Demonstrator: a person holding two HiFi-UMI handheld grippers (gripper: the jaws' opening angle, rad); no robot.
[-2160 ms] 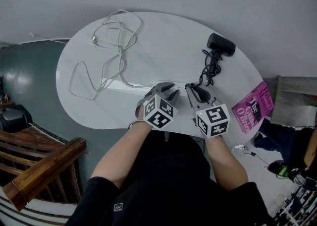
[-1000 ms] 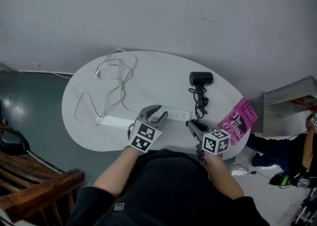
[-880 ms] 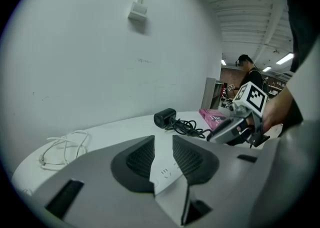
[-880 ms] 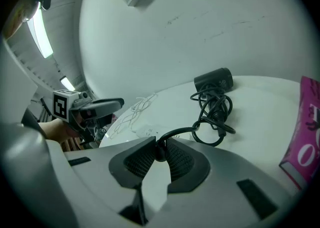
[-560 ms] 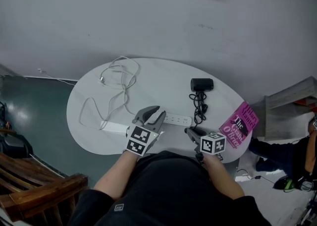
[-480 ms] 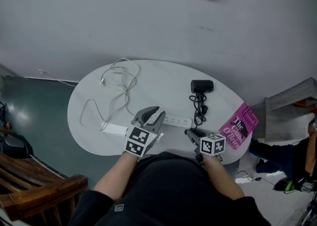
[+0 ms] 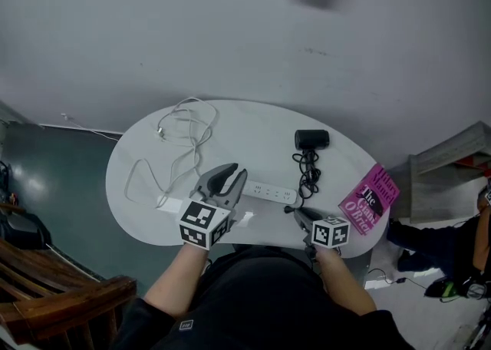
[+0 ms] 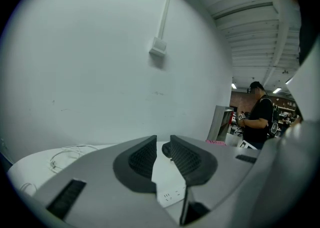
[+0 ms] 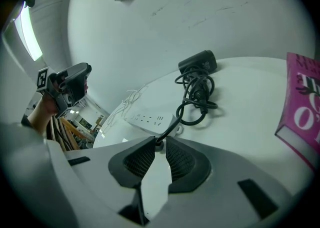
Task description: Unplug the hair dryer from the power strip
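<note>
The black hair dryer [image 7: 311, 140] lies at the table's far right, and its coiled black cord [image 7: 308, 172] runs toward me. My right gripper [image 7: 293, 210] is shut on the cord's plug end [image 9: 159, 143], which sits clear of the white power strip [image 7: 270, 190], near the table's front edge. In the right gripper view the power strip [image 9: 150, 119] lies just past the jaws and the hair dryer [image 9: 197, 62] beyond it. My left gripper [image 7: 230, 174] hangs above the strip's left part. Its jaws have just been closing, a gap remains, and nothing is between them.
A loose white cable [image 7: 180, 130] loops over the table's left half. A pink book [image 7: 368, 199] lies at the right edge. Wooden furniture [image 7: 46, 295] stands low at the left. A person [image 8: 260, 117] stands far off in the left gripper view.
The left gripper has lifted off the power strip and its jaws have narrowed. The right gripper has sunk a little toward the table's front edge, still gripping the plug end.
</note>
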